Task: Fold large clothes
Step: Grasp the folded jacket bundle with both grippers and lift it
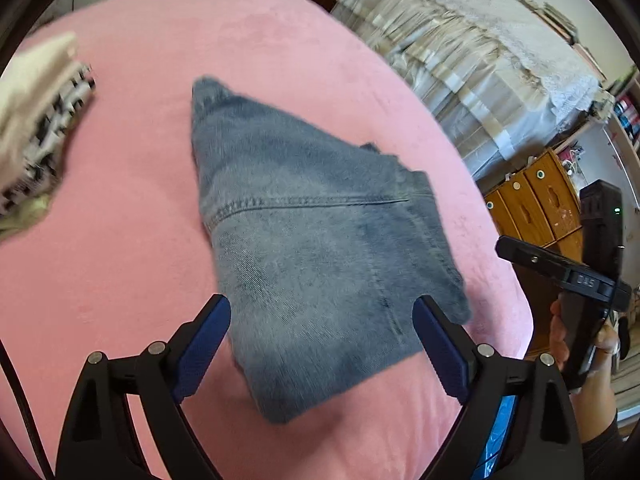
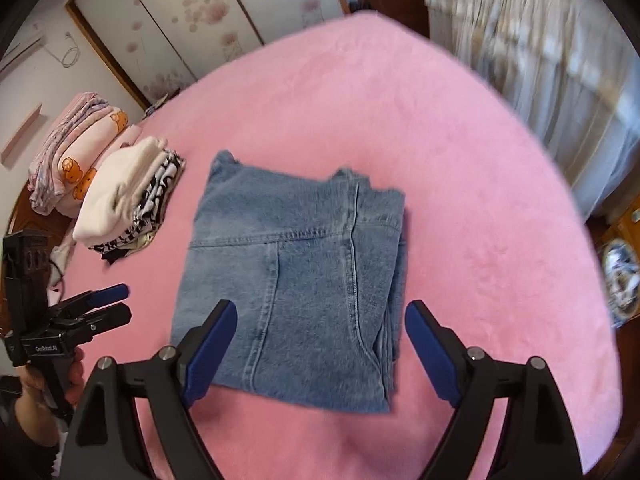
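Observation:
A pair of blue jeans (image 1: 320,232) (image 2: 296,272) lies folded into a thick rectangle on the pink bed cover (image 1: 120,260) (image 2: 480,240). In the left wrist view my left gripper (image 1: 322,308) hangs over the near end of the jeans, open, its blue pads clear of the cloth on either side. My right gripper (image 2: 320,312) hovers over the near edge of the jeans in the right wrist view. It is open too, with nothing pinched. Each view shows the other gripper at its side edge, held in a hand.
A stack of folded clothes (image 2: 128,196) (image 1: 36,120) sits left of the jeans, with pink bear-print bedding (image 2: 80,148) behind it. Beyond the bed's right edge stand wooden drawers (image 1: 536,200) and cloth-covered furniture (image 1: 480,60). Flowered wardrobe doors (image 2: 180,20) are at the back.

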The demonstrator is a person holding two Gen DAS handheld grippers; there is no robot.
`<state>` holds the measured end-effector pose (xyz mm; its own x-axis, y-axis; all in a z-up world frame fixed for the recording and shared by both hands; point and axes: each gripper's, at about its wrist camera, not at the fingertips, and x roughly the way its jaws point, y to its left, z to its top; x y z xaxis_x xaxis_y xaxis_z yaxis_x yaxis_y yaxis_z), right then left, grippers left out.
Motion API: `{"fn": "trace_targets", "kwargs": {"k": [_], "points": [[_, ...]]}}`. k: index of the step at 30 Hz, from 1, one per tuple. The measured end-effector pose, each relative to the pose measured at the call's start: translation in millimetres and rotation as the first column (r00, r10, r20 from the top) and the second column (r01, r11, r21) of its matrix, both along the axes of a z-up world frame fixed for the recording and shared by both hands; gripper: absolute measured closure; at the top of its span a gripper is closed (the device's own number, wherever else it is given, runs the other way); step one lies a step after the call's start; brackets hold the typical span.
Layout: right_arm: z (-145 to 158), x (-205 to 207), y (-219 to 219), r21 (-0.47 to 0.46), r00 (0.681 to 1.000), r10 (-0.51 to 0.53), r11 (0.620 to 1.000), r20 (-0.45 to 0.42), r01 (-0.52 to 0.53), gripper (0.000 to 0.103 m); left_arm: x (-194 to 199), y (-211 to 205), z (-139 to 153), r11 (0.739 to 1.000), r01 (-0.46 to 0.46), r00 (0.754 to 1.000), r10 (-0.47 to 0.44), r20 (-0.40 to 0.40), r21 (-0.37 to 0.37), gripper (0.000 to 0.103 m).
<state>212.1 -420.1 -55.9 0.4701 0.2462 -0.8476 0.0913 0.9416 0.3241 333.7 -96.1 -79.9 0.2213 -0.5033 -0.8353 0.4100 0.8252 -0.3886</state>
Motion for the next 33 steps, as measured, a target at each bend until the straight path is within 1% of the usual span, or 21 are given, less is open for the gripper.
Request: {"fn": "trace_targets", "kwargs": {"k": [4, 6, 8, 10, 13, 15, 17, 20, 23, 25, 27, 30, 33], "points": [[-40.6, 18.3, -18.2, 0.068, 0.998, 0.008, 0.998, -0.056, -0.004, 0.017, 19.8, 1.1, -36.4, 1.000, -0.026, 0.998, 0.025, -0.066, -0.005, 0.012], [-54.3, 21.8, -25.4, 0.113, 0.998, 0.008, 0.994, -0.065, -0.001, 0.017, 28.3, 4.0, -54.1, 0.998, -0.046, 0.992, 0.042, -0.116, -0.034, 0.012], [-66.0, 25.1, -32.0, 0.164, 0.998, 0.017, 0.987, -0.063, -0.007, 0.017, 34.0, 6.2, -68.5, 0.997, -0.057, 0.988, 0.050, -0.143, -0.051, 0.012], [-78.3, 29.5, -37.9, 0.201, 0.997, 0.017, 0.980, -0.071, -0.002, 0.017, 37.5, 5.8, -79.3, 0.996, -0.061, 0.987, 0.052, -0.150, -0.057, 0.012], [-97.3, 37.3, -42.6, 0.222, 0.995, 0.025, 0.975, -0.099, -0.002, 0.017, 40.8, 3.5, -89.0, 0.996, -0.063, 0.987, 0.052, -0.153, -0.070, 0.012], [-108.9, 41.8, -43.8, 0.275, 0.993, 0.055, 0.961, -0.107, -0.024, 0.017, 42.3, 1.1, -93.8, 0.995, -0.059, 0.988, 0.048, -0.146, -0.077, 0.011], [-115.4, 45.2, -42.5, 0.321, 0.993, 0.083, 0.946, -0.083, -0.052, 0.017, 44.5, -0.5, -98.4, 0.995, -0.058, 0.989, 0.047, -0.141, -0.076, 0.011], [-121.1, 56.3, -31.7, 0.413, 0.988, 0.149, 0.902, -0.028, -0.125, 0.018, 49.8, 0.4, -106.0, 0.994, -0.061, 0.988, 0.048, -0.148, -0.087, 0.011], [-126.8, 70.0, -16.2, 0.433, 0.980, 0.199, 0.884, -0.005, -0.177, 0.017, 55.9, -1.6, -115.0, 0.992, -0.085, 0.986, 0.070, -0.149, -0.097, 0.011], [-133.4, 77.0, -11.8, 0.440, 0.976, 0.215, 0.879, -0.017, -0.186, 0.017, 60.4, -4.3, -121.6, 0.990, -0.085, 0.986, 0.067, -0.155, -0.113, 0.011], [-137.0, 81.4, -11.7, 0.452, 0.974, 0.223, 0.873, -0.035, -0.184, 0.016, 62.5, -8.1, -125.4, 0.991, -0.077, 0.987, 0.061, -0.150, -0.110, 0.011], [-137.5, 83.4, -7.5, 0.437, 0.971, 0.233, 0.880, -0.056, -0.186, 0.016, 63.2, -12.8, -126.3, 0.994, -0.059, 0.990, 0.046, -0.135, -0.093, 0.010], [-136.0, 83.6, -1.4, 0.405, 0.971, 0.228, 0.896, -0.067, -0.182, 0.016, 64.3, -15.2, -124.4, 0.995, -0.052, 0.991, 0.041, -0.130, -0.082, 0.010]]}}
